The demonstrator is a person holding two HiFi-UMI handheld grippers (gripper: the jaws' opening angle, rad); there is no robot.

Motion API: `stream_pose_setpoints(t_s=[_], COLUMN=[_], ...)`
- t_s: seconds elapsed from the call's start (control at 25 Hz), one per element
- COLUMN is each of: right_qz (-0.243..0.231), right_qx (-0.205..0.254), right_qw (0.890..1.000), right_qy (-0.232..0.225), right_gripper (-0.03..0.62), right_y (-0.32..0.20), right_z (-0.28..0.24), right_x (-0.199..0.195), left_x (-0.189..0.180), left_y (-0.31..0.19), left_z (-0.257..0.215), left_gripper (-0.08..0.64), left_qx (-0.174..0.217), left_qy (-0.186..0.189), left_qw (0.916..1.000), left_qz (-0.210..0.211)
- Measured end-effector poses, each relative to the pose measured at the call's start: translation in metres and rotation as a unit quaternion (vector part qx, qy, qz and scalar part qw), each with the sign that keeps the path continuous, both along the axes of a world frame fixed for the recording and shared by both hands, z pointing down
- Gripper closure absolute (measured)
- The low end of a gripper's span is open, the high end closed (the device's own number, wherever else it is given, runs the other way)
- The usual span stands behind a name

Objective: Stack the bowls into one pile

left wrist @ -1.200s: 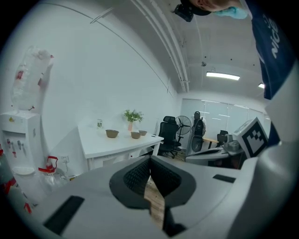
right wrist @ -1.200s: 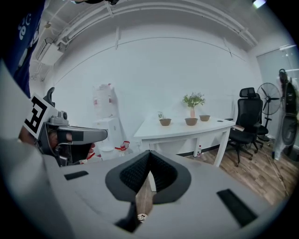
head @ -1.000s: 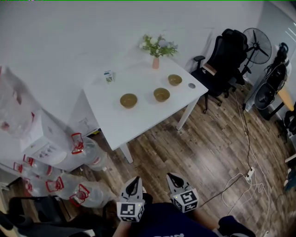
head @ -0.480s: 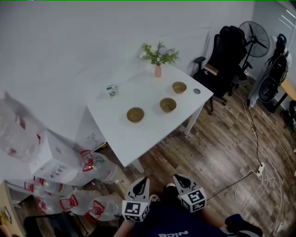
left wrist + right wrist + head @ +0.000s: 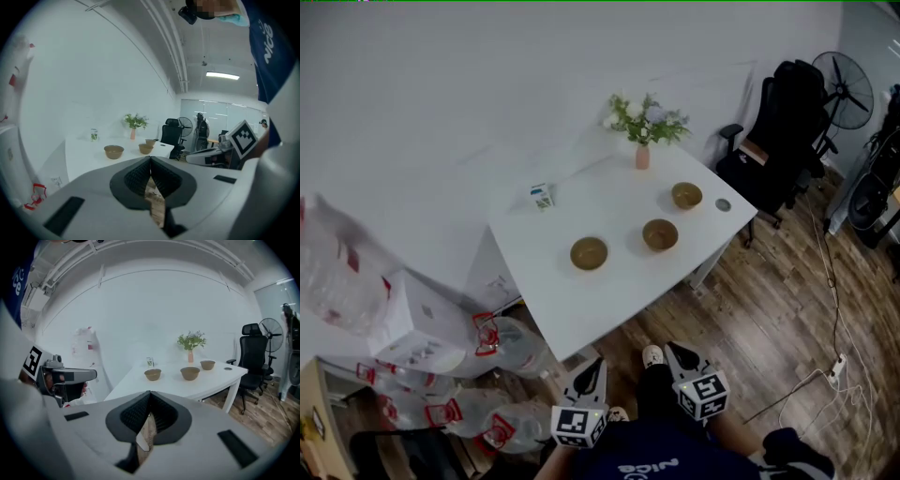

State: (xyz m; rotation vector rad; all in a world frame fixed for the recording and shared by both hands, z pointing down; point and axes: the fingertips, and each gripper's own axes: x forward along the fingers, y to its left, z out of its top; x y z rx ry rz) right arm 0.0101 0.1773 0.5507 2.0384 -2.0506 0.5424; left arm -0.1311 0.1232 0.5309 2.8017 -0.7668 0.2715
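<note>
Three bowls apart on white table (image 5: pixel 553 300), unstacked: left bowl (image 5: pixel 589 253), middle bowl (image 5: pixel 660 234), right bowl (image 5: pixel 686 195). Carton (image 5: pixel 542 196) print unreadable, round thing (image 5: pixel 724 204) near right corner too small to identify. Left gripper (image 5: pixel 591 367) jaws clenched, empty; right gripper (image 5: pixel 677 354) same. Both off the table, over floor (image 5: pixel 750 319), rear ends hidden by the person's torso (image 5: pixel 647 459)
</note>
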Motion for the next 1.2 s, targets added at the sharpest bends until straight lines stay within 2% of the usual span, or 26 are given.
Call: stream_pose_setpoints(t_s=[0.24,0.56,0.68,0.8,1.04,1.2], right_qz=[-0.026,-0.062,-0.069,-0.07,-0.066,-0.037], right_qx=[-0.005,-0.003,-0.007,-0.007,-0.012,-0.017], right_qw=[1.0,0.998,0.998,0.997,0.997,0.999], right_qy=[0.002,-0.002,0.005,0.017,0.025,0.014], right_gripper=[0.571,0.571,0.571,0.571,0.571,0.569], right_y=[-0.065,-0.137,-0.154,-0.171,-0.196,-0.209], right_z=[-0.001,-0.004,-0.003,-0.002,-0.001,0.002], right_x=[0.045,0.094,0.117,0.141,0.184,0.211], left_x=[0.024,0.072,0.091,0.108,0.132,0.14], left_y=[-0.046,-0.124,-0.139,-0.152,-0.174,-0.184], left_z=[0.013,-0.01,-0.006,0.001,0.002,0.0], left_gripper=[0.541,0.541,0.541,0.541,0.541,0.541], left_qx=[-0.036,-0.02,-0.016,-0.013,-0.009,-0.014], left_qy=[-0.007,0.0,-0.016,-0.031,-0.034,-0.026], left_qw=[0.9971,0.9929,0.9919,0.9906,0.9858,0.9832], left_qz=[-0.067,-0.117,-0.125,-0.133,-0.164,-0.18])
